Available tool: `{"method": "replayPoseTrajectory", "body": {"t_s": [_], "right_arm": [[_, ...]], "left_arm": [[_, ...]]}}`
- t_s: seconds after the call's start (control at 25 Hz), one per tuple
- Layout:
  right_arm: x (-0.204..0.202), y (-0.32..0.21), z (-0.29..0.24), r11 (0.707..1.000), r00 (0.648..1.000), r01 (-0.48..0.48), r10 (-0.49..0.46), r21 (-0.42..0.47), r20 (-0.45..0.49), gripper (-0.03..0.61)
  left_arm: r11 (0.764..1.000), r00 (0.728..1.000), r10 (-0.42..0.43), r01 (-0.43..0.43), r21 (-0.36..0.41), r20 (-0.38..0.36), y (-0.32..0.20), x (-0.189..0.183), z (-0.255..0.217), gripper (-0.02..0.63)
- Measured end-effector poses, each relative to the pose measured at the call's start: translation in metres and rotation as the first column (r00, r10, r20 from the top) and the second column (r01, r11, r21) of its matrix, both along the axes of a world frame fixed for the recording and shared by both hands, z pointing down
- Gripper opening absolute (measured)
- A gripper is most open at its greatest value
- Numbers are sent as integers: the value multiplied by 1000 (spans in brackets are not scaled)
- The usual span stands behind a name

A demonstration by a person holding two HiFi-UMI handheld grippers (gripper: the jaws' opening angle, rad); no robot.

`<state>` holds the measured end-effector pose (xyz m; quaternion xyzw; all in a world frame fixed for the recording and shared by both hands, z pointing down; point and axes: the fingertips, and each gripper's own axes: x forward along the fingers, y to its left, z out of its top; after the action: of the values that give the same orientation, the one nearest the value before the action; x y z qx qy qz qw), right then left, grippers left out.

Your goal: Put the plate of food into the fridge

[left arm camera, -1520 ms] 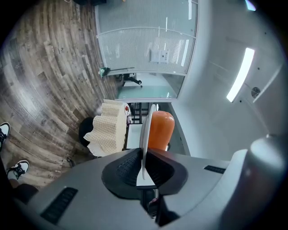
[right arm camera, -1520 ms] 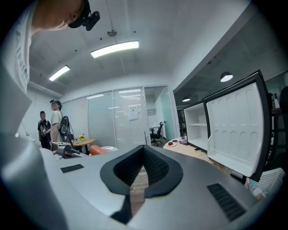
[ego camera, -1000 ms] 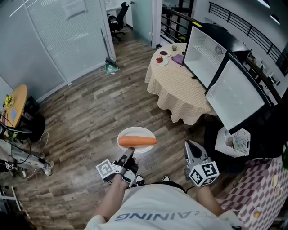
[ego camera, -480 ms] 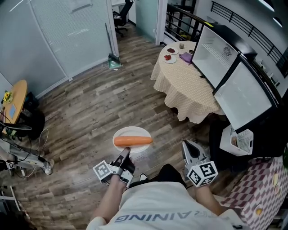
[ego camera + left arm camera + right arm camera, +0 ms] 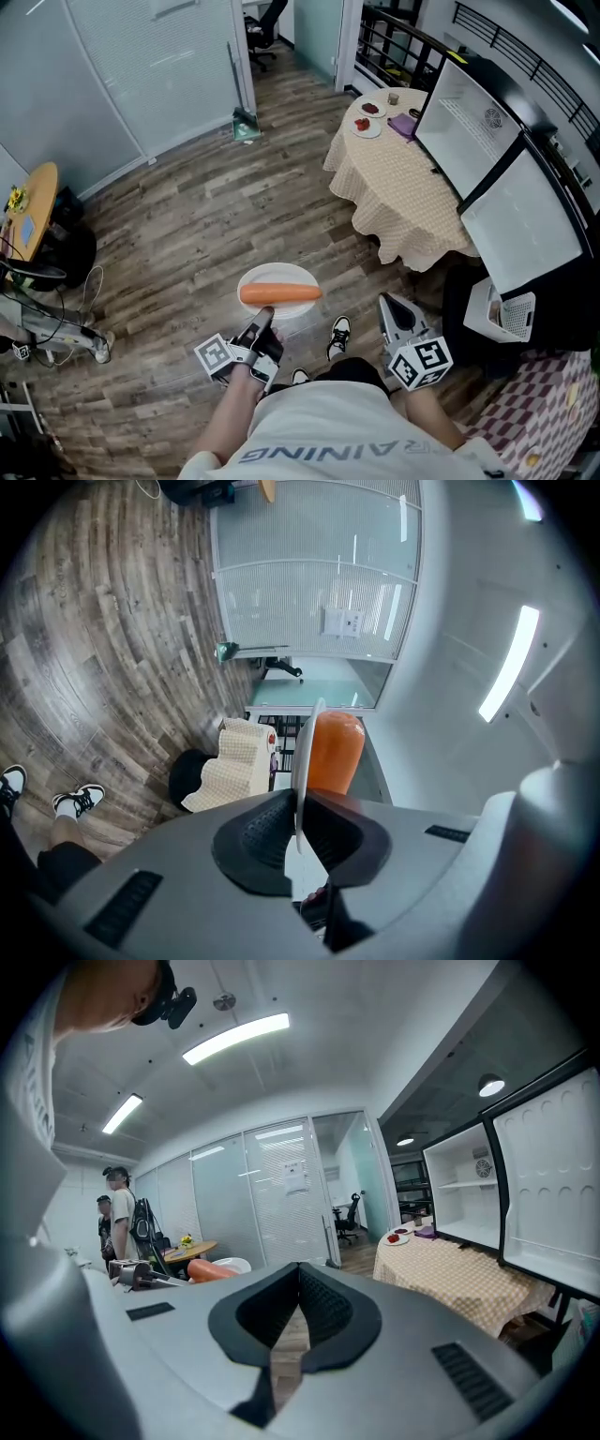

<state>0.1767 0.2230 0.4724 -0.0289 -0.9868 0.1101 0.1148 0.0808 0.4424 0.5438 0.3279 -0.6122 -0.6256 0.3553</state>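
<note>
Two jaws of the left gripper [image 5: 265,316] clamp the near rim of the plate [image 5: 279,273], carrot [image 5: 280,293] on it, above the wood floor [image 5: 187,216]. The right gripper [image 5: 395,306] has its jaws together, empty. A cloth-covered table [image 5: 398,192] stands beside the open fridge [image 5: 487,131].

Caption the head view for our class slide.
Left gripper holds a plate with a carrot above the wooden floor.

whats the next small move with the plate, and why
Probably carry the plate level rightward toward the open fridge: the left gripper pinches only its near rim, a carrot lies loose on it, and the fridge stands some way off.
</note>
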Motion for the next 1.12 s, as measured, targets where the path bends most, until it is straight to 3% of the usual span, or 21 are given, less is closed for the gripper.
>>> {"method": "replayPoseTrajectory", "body": {"t_s": [0.44, 1.12], "right_arm": [[-75, -88, -6, 1000, 1000, -8, 8, -16, 16, 21], [-154, -224, 7, 998, 1000, -23, 24, -66, 15, 21]], "left_arm": [[999, 999, 33, -32, -12, 28, -95, -82, -14, 31], [996, 996, 82, -81, -37, 35, -239, -158, -22, 28]]}}
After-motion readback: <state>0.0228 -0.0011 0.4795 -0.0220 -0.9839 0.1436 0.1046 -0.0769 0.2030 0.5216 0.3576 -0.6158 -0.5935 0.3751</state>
